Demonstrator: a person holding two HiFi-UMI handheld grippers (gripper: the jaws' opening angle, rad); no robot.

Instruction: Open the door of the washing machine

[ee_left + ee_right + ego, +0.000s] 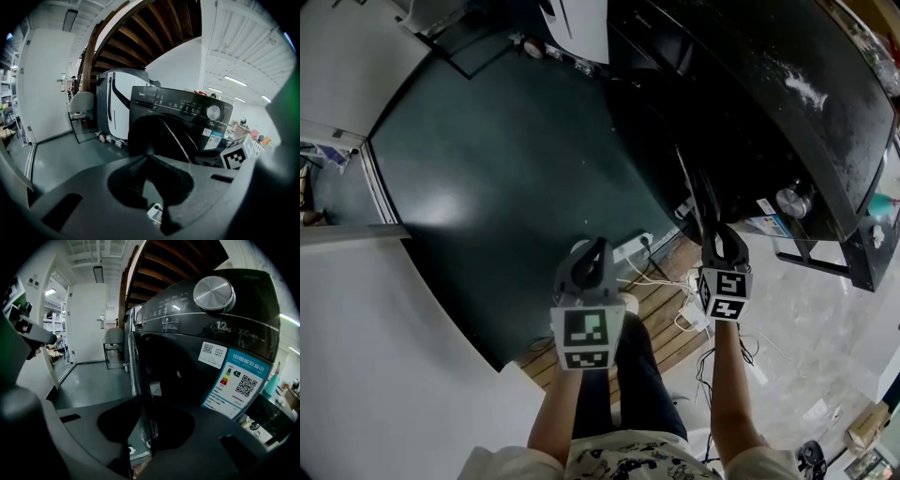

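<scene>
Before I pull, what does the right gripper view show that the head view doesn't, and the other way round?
Right gripper view only: the washer door seen edge-on between the right gripper's jaws, which look closed on it, and a white room door beyond. Head view only: the left gripper off the machine with its jaws together, the person's forearms, and the wooden boards and power strip underfoot. Both: the washing machine and its silver knob.

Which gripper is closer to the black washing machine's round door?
Right. The right gripper pinches the edge of the black round door; the left gripper, closed and empty, hangs apart, off to the door's left.
</scene>
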